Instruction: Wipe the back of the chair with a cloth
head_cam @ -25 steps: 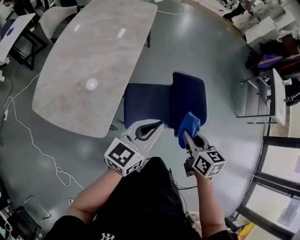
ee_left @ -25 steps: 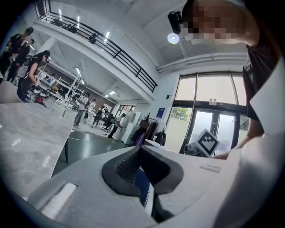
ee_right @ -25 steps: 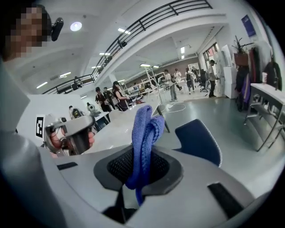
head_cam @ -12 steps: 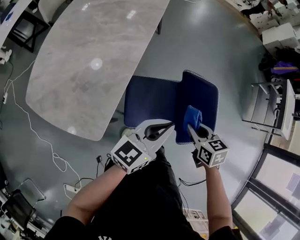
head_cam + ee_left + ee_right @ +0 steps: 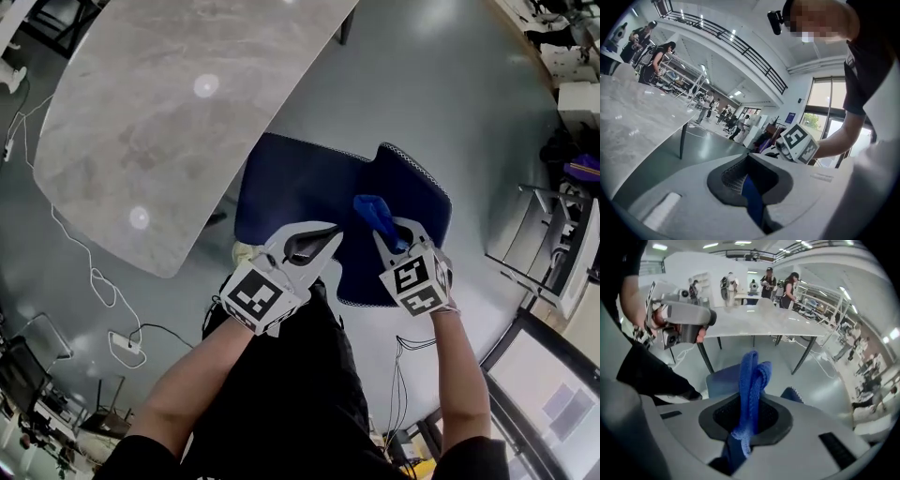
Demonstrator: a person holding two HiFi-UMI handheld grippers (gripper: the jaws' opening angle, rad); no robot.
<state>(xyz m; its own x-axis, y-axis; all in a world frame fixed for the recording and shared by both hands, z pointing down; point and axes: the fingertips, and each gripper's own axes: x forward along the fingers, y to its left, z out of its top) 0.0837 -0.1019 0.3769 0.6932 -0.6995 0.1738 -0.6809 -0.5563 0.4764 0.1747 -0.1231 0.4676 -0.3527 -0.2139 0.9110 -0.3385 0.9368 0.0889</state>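
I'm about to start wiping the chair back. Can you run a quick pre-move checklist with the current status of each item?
1. Cloth clamped in right gripper: ok.
2. Cloth sticks out past the jaws: ok.
3. Cloth touching chair back: cannot tell; the head view only shows it over the backrest.
4. Left gripper out of the wiping path: ok; jaws together, over the seat.
5. Table apart from the chair: ok.
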